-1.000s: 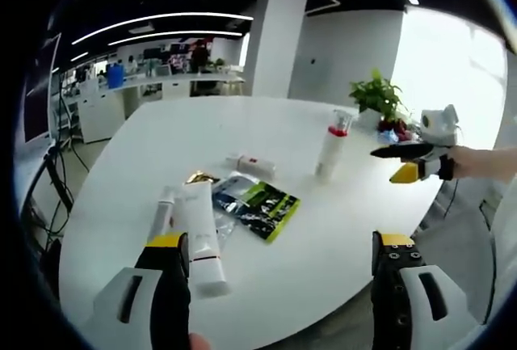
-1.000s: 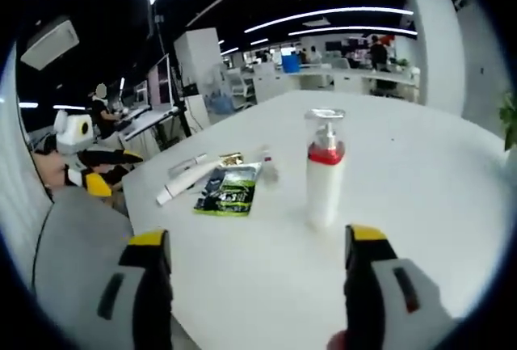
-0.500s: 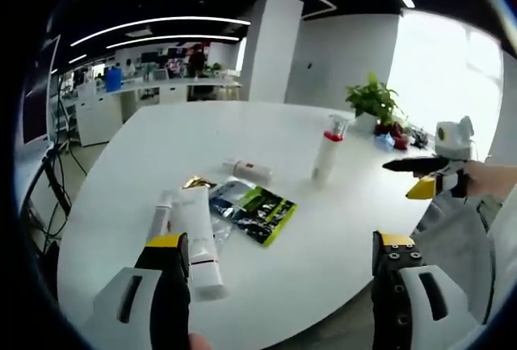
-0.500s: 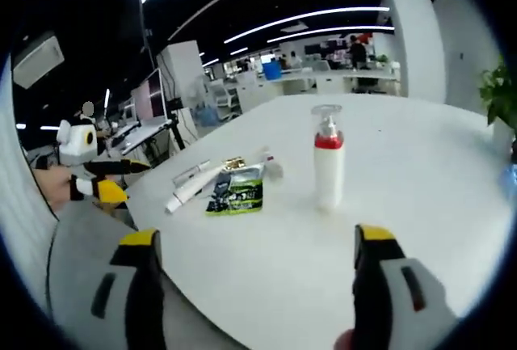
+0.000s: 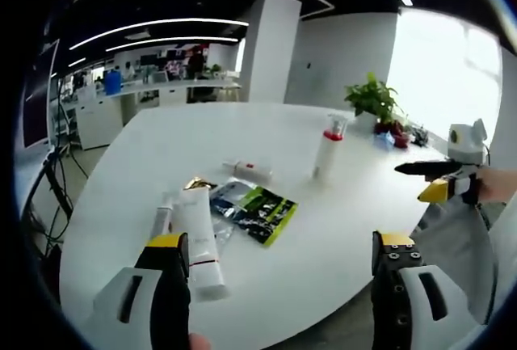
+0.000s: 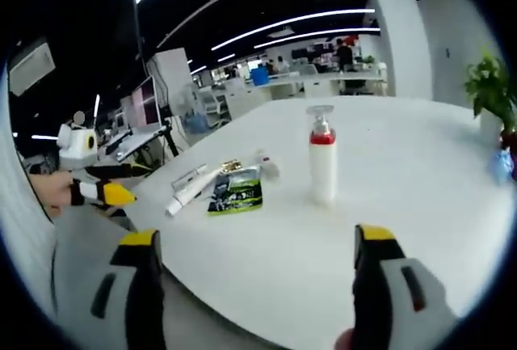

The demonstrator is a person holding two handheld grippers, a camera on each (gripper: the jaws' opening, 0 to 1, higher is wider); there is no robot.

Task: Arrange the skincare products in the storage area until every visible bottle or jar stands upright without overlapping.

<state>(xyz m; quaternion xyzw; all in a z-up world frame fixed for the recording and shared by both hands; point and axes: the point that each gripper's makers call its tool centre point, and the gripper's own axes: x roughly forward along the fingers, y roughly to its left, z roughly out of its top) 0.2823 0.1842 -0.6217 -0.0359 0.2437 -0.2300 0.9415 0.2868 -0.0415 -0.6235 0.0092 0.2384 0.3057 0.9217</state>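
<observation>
Both grippers, left gripper (image 5: 275, 265) and right gripper (image 6: 254, 257), gape empty; risk: grabbing the flat white squeeze tube (image 5: 198, 237) could nudge the upright white red-collared pump bottle (image 6: 322, 160)

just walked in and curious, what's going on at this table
A person holds a gripper in each hand at the edge of a white table, tidying skincare products. Nothing is grasped yet: the left gripper and the right gripper both hover open and empty. A pump bottle with a red collar stands upright. Two white tubes, a small bottle and a green-and-black sachet lie flat.
</observation>
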